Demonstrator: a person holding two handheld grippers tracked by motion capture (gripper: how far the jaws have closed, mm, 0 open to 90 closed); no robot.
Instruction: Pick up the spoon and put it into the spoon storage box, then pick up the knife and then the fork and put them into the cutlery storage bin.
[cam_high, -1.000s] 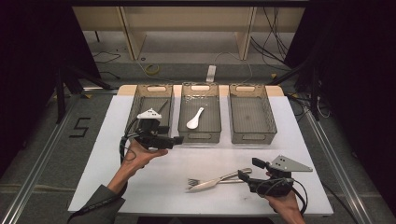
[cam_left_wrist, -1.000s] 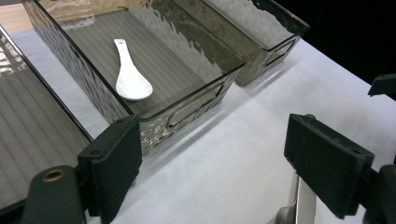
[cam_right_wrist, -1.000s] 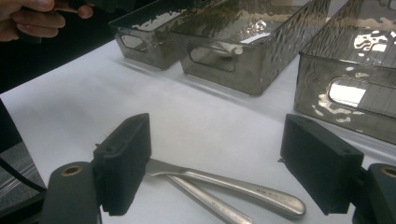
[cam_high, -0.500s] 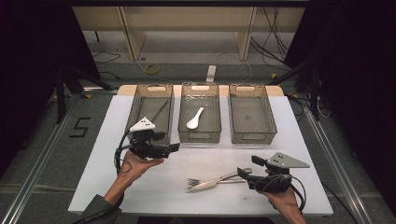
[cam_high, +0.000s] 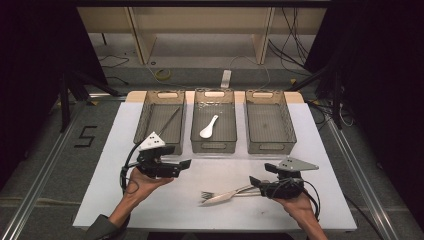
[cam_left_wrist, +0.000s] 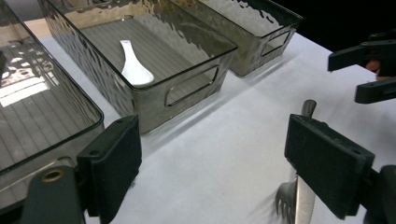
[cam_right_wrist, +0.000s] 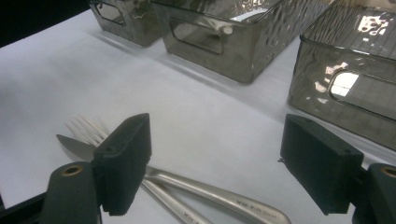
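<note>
While above the bench (cam_high: 165, 210), both hand-held grippers, left (cam_high: 186, 163) and right (cam_high: 260, 175), spread, empty, beside fork (cam_high: 206, 194) and knife (cam_high: 225, 196).

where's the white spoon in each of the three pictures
High view: the white spoon lies in the middle bin, bowl toward the near wall.
Left gripper view: the spoon is upper left of centre, inside the bin with the handle cut-out.
Right gripper view: a pale shape behind the middle bin's wall at the top may be the spoon; too blurred to be sure.
Shared landmark: the fork and knife on the white table, also at and.
</note>
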